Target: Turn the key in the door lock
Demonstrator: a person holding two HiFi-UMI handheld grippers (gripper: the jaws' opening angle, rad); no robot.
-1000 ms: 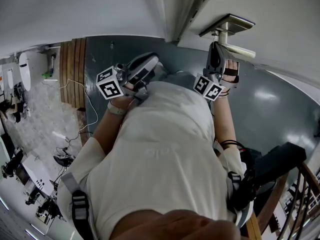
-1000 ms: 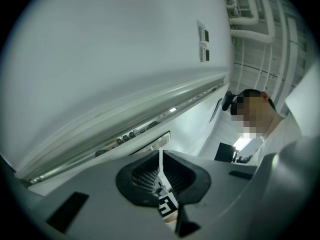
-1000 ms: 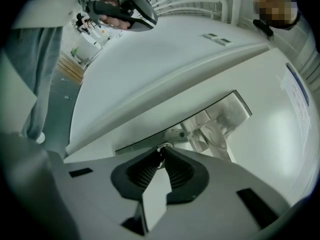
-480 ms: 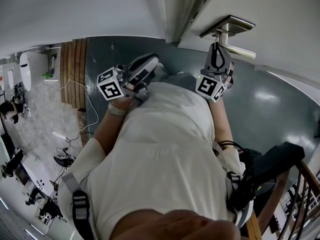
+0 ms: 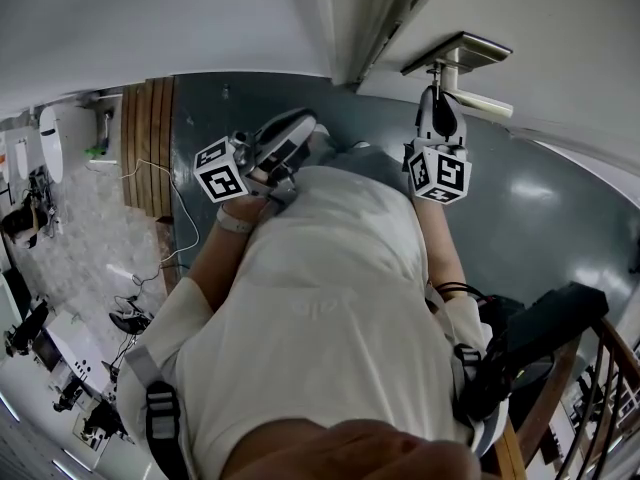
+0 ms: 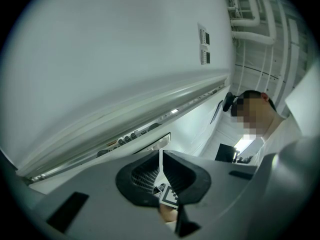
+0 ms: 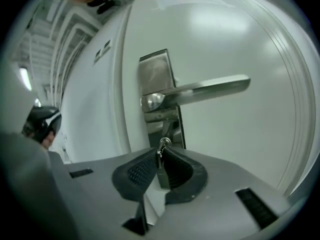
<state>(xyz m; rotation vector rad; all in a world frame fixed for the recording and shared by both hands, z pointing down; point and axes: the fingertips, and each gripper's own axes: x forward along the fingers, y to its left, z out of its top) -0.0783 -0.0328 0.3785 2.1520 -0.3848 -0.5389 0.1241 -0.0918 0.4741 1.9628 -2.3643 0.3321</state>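
On the white door [image 7: 235, 44] a metal lock plate [image 7: 159, 91] carries a lever handle [image 7: 210, 88]. A small key [image 7: 161, 160] sticks out of the lock below the handle. My right gripper [image 7: 160, 170] is shut on that key, its dark pads pressed on both flat sides. From the head view, the right gripper [image 5: 437, 116] reaches up under the handle [image 5: 478, 105], with its marker cube [image 5: 438, 175] facing me. My left gripper [image 5: 290, 133] hangs near my chest, away from the door. Its jaws [image 6: 161, 168] are shut with nothing between them.
The door frame edge [image 5: 372, 28] runs just left of the lock. A wooden stair railing [image 5: 600, 388] stands at the lower right. A wooden floor strip [image 5: 148, 143] and a loose cable [image 5: 172, 213] lie to the left. A wall switch [image 6: 204, 45] shows in the left gripper view.
The right gripper has rolled about its own axis on the key; its marker cube has turned to show a different face. The left gripper has stayed put.
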